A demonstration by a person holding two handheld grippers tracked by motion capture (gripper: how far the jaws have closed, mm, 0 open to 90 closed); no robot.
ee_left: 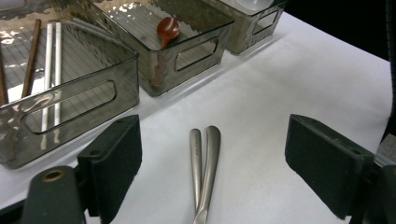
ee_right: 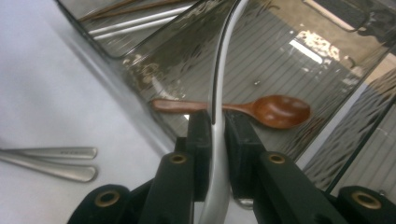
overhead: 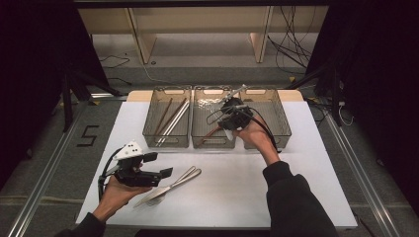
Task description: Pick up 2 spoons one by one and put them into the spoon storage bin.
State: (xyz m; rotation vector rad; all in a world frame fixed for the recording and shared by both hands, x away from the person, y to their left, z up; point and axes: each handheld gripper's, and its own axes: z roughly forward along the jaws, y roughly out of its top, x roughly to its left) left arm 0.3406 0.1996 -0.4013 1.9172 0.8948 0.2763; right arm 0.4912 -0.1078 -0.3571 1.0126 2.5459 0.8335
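We find right gripper (ee_right: 217,135) clamped on metal spoon (ee_right: 224,70), wooden spoon (ee_right: 261,109) just beyond its jaws, left gripper (ee_left: 212,158) wide open and empty, two metal handles (ee_left: 204,158) between its jaws, handle lettering unreadable.

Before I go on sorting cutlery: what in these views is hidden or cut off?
- Metal utensil in the right tool: right gripper view, its far end runs off the top edge.
- Two pieces on the table: left gripper view, their ends are cut by the bottom edge.
- Right bin: high view, the hand and tool cover part of its inside.
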